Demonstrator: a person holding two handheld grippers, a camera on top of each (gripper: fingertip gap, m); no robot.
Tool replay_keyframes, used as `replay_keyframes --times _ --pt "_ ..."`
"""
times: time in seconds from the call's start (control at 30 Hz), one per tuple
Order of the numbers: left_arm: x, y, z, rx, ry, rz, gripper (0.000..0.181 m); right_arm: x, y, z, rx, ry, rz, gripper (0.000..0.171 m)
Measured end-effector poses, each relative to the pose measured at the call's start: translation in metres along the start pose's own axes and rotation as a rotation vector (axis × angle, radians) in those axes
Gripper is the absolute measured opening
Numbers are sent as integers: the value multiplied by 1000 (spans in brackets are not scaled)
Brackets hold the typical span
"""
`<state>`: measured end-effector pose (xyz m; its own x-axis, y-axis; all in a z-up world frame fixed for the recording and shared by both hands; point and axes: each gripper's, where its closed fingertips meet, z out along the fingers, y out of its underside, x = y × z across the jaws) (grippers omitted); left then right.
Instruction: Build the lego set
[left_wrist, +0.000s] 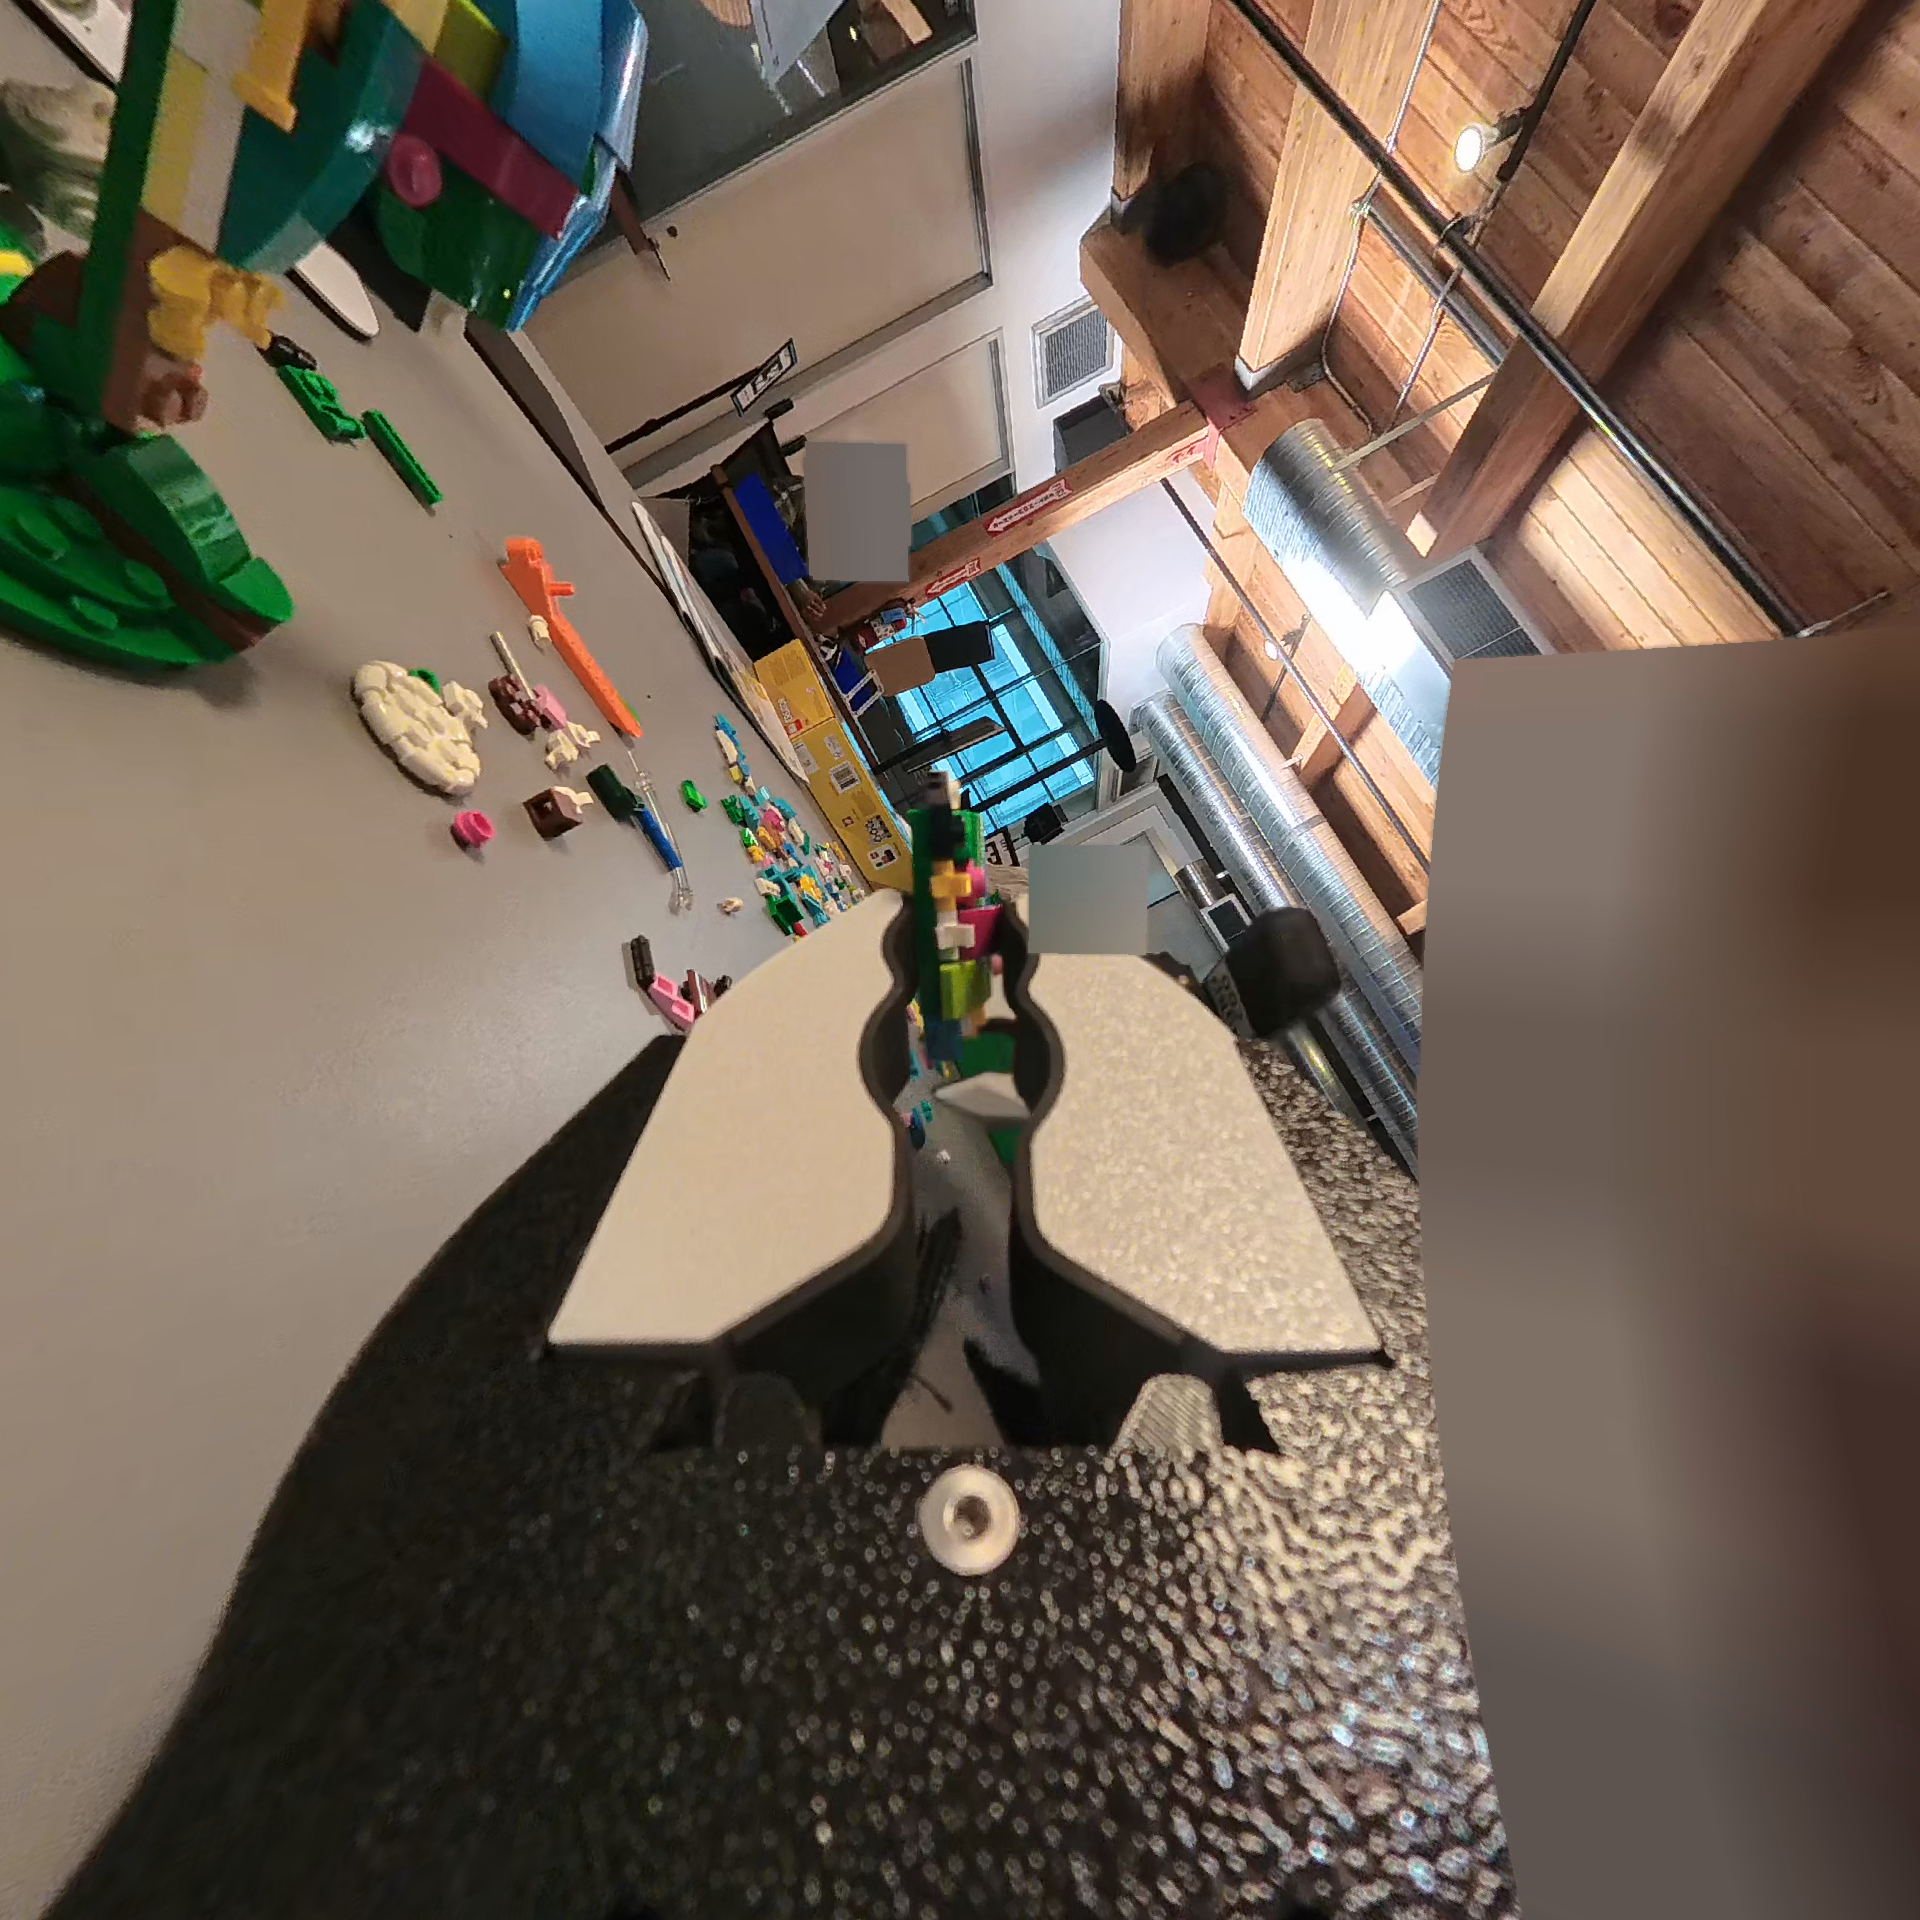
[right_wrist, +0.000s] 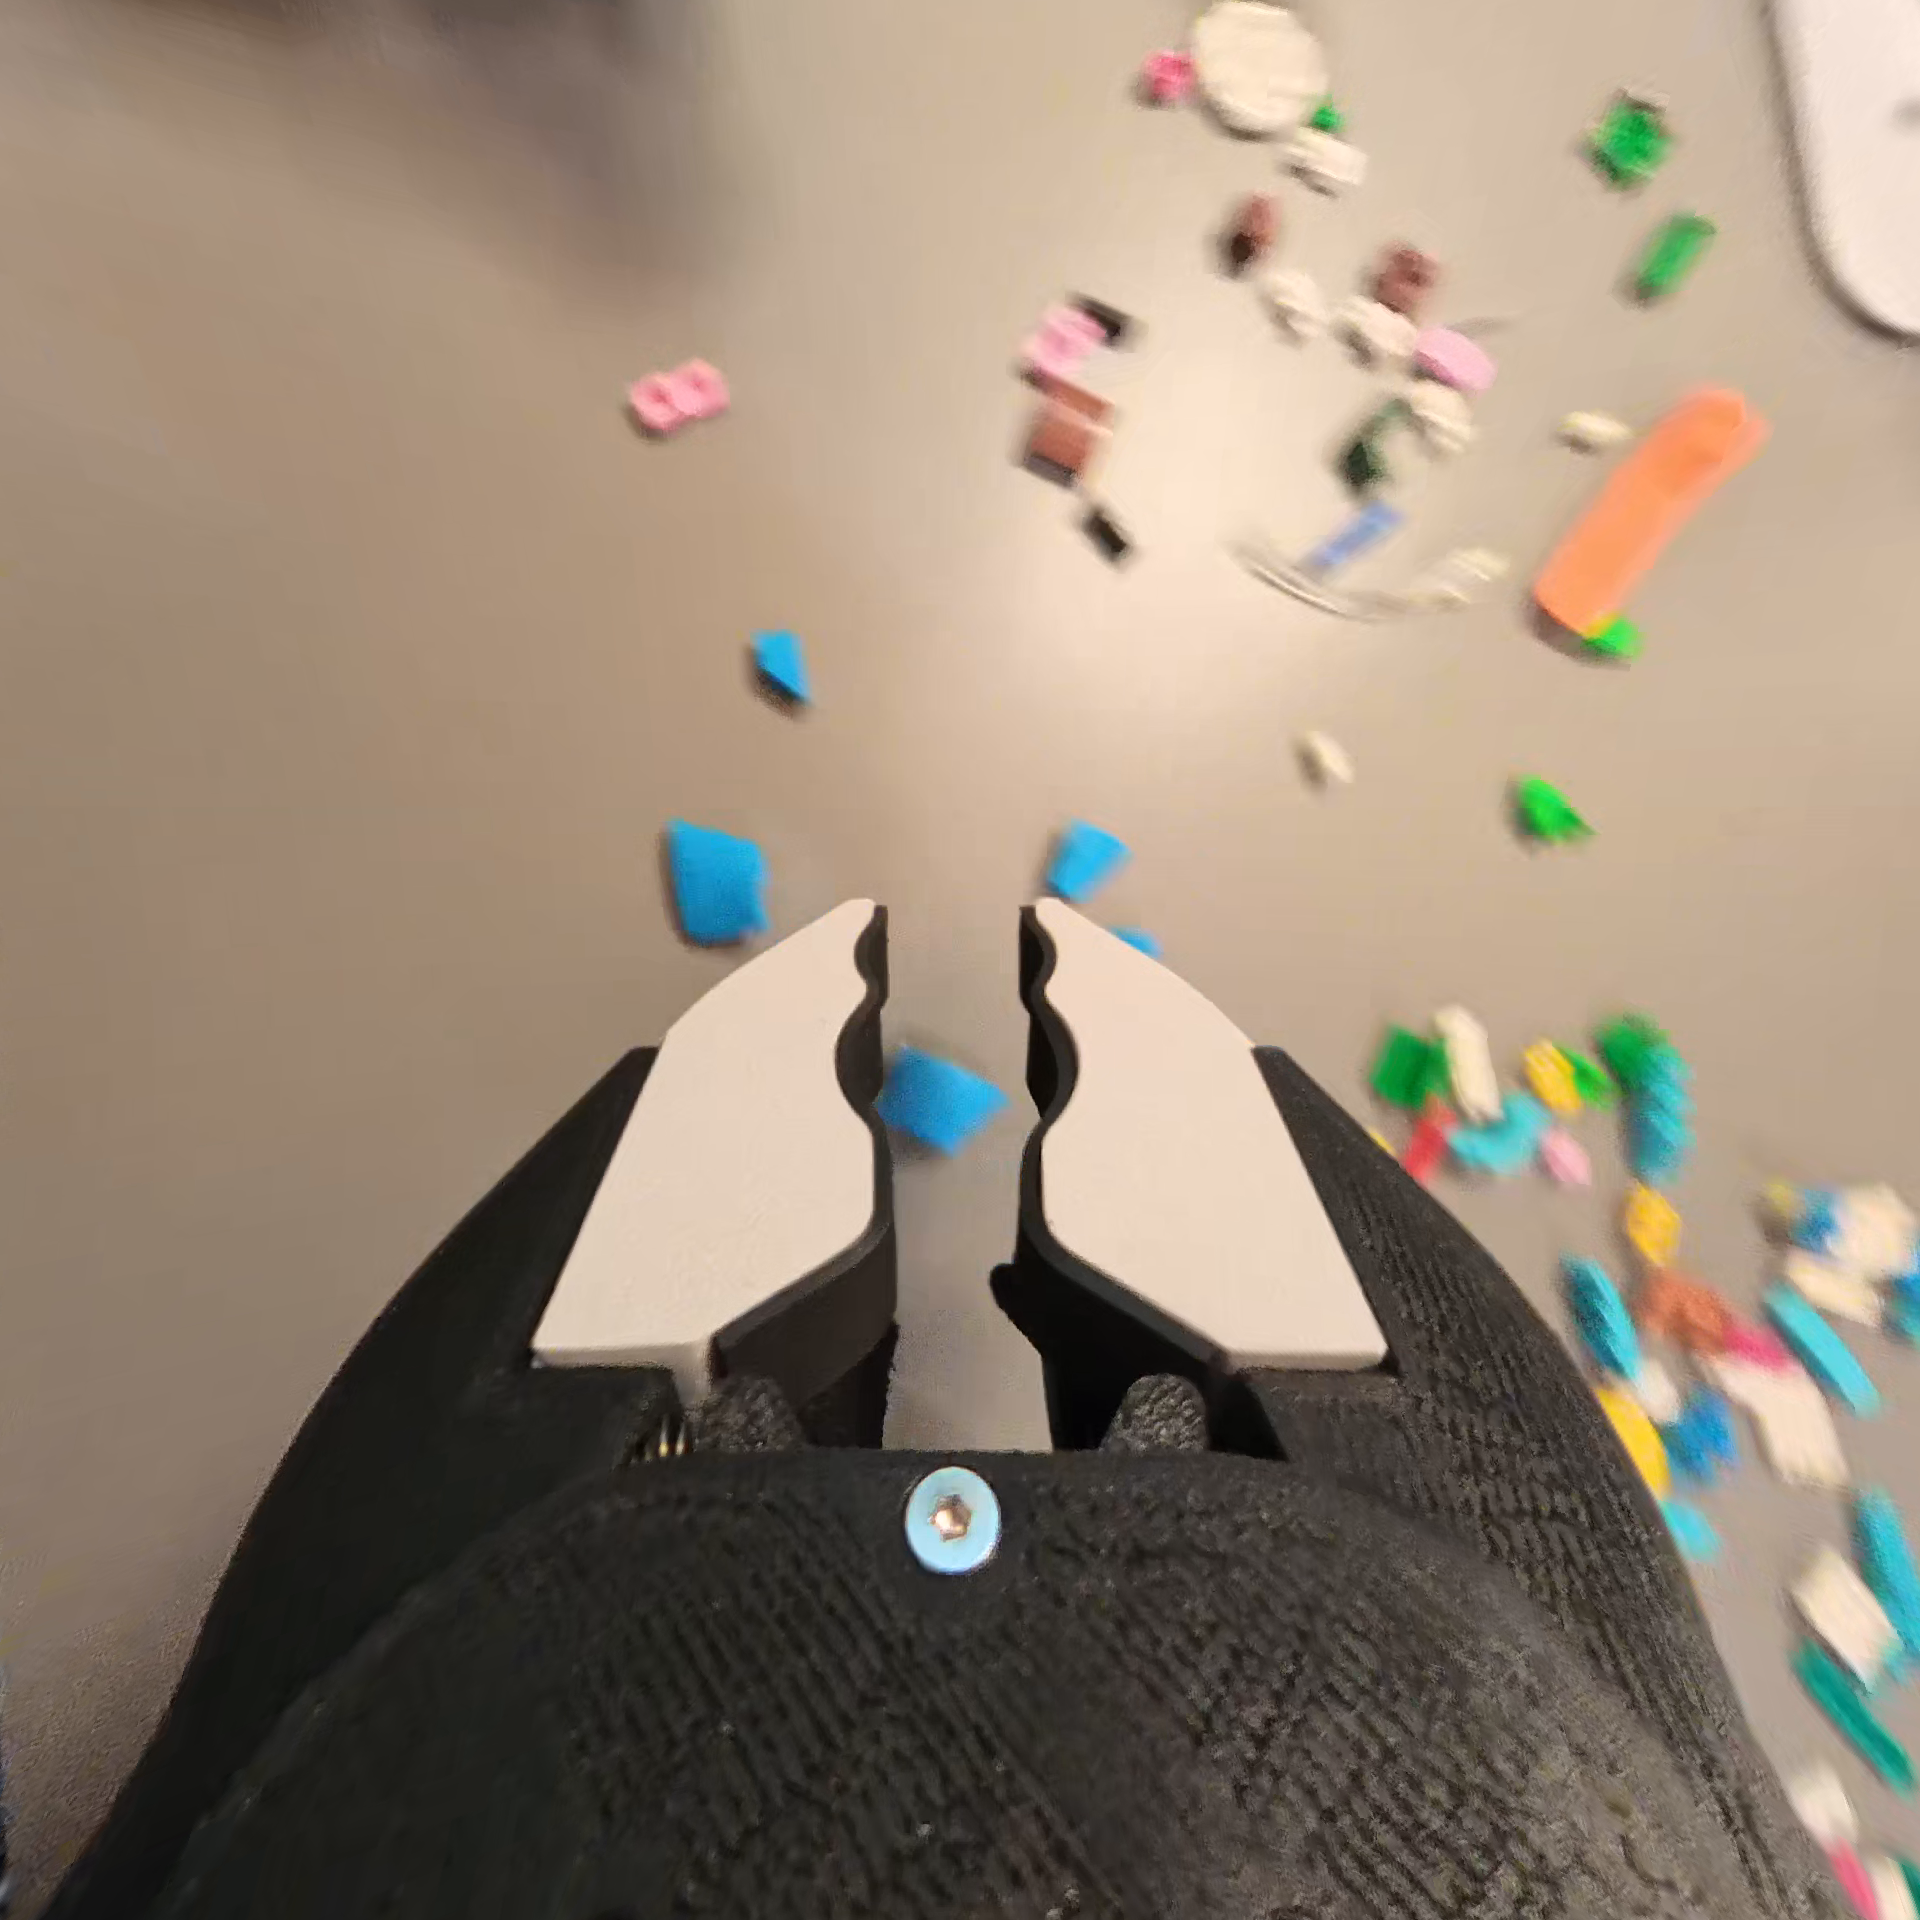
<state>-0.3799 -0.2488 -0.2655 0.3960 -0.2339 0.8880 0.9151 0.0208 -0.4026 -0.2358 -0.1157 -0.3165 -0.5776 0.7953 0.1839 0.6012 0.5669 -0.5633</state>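
Note:
My left gripper (left_wrist: 958, 914) is shut on a small multicoloured lego stack (left_wrist: 951, 935) of green, pink, yellow, white and blue bricks, held up in the air beside the grey table (left_wrist: 208, 1039). A large green, teal and blue lego build (left_wrist: 135, 499) stands at the far left of that view. My right gripper (right_wrist: 954, 920) is open and empty, low over the table (right_wrist: 312, 727). Several blue slope pieces lie around it: one below the gap between the fingers (right_wrist: 935, 1096), one left of the tips (right_wrist: 717, 883), one right (right_wrist: 1086, 860). The right wrist view is blurred.
An orange brick separator (left_wrist: 566, 634) (right_wrist: 1652, 509), a white round piece (left_wrist: 416, 722), and pink (right_wrist: 677, 395), brown and green loose pieces lie scattered. A dense pile of small pieces (right_wrist: 1683, 1299) lies to the right. A yellow box (left_wrist: 821, 748) stands at the table's far edge. Across from one pair of fingers to the other is roughly 20 cm.

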Motion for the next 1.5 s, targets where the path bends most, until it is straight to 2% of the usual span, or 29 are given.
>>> replay_keyframes --times 0.07,0.17,0.3,0.4,0.63,0.73,0.8,0.87,1.07,1.17,1.27,1.37,1.5 --pt "0 0 0 0 4 -4 14 25 21 -30 -22 77 82 18" --pt "0 -1 0 3 8 -9 14 33 65 -59 -131 78 184 18" --pt "0 0 0 1 4 -7 14 17 117 -68 -276 -10 251 18" --pt "0 0 0 1 2 -6 14 1 131 -65 -289 -95 291 16" --pt "0 0 0 -2 1 -5 14 -3 112 -49 -166 -83 254 17" --pt "0 0 0 -3 2 -5 14 -2 109 -43 -177 -64 231 18" --pt "0 0 0 -3 3 -6 14 -1 110 -41 -204 -49 207 14" --pt "0 0 0 -3 5 -6 14 3 106 -41 -206 -22 181 0" --pt "0 0 0 -5 9 -8 14 12 75 -37 -85 -3 141 0" --pt "0 1 1 -7 8 -8 14 19 52 -23 -9 31 111 3" --pt "0 1 1 -10 5 -6 14 8 30 -3 29 -84 141 12" --pt "0 1 1 -9 7 -5 14 9 35 9 -25 -92 115 16" --pt "0 0 0 -8 13 -13 14 16 42 4 -32 -59 130 17"
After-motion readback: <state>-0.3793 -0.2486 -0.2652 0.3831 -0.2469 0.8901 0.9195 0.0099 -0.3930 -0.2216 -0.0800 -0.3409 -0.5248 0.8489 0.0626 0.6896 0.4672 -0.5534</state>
